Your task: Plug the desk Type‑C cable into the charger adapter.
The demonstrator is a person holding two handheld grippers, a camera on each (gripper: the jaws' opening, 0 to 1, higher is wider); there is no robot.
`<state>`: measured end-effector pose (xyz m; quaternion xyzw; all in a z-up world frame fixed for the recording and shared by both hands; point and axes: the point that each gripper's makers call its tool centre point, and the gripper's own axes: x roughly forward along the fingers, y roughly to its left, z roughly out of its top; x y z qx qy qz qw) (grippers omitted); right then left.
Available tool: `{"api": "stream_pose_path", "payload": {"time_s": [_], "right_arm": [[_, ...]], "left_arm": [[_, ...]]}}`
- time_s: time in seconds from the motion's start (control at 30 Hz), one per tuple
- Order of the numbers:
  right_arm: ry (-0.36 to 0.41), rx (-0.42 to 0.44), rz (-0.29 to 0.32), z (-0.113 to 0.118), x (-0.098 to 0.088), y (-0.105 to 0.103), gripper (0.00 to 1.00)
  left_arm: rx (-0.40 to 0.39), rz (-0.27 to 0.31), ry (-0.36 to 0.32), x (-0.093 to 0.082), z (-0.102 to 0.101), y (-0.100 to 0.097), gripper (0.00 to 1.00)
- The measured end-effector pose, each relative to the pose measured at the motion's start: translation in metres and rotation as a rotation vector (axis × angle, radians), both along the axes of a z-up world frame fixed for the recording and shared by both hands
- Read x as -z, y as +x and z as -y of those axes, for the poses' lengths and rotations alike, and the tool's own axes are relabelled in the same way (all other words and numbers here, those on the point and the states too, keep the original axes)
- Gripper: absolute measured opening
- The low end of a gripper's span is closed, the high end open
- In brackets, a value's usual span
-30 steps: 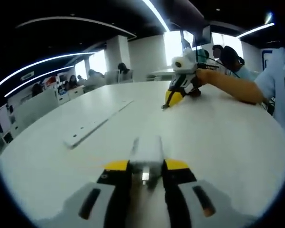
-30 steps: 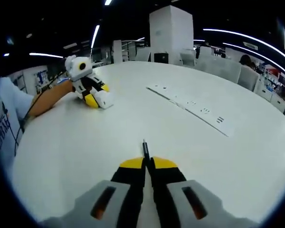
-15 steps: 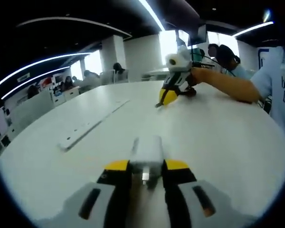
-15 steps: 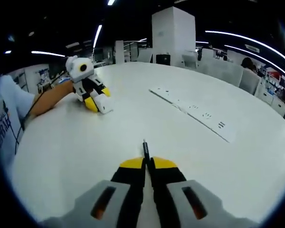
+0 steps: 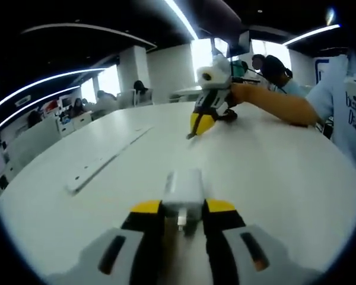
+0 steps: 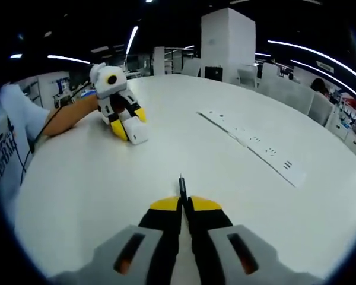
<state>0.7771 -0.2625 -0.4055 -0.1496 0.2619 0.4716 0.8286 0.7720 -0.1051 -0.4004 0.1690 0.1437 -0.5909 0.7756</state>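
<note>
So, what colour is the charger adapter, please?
White, clearest in the left gripper view: charger adapter.

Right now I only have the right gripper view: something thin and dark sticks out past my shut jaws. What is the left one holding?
Observer: The left gripper is shut on a white charger.
Operator: Is the thin thing in my jaws the cable?
Observer: In the left gripper view a thin dark tip juts from the right gripper; it looks like the cable plug.
Operator: Are the two close?
Observer: No, bare white table lies between them.
</note>
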Motion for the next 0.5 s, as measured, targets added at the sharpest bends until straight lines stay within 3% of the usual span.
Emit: {"api": "stream_pose_path", "payload": {"time_s": [0.5], "right_arm": [[-0.003,-0.09,0.012,-0.017,-0.004,-0.011,0.07]], "left_arm": [[0.054,-0.013,-0.003,0.0,0.008,-0.011,0.27]]}}
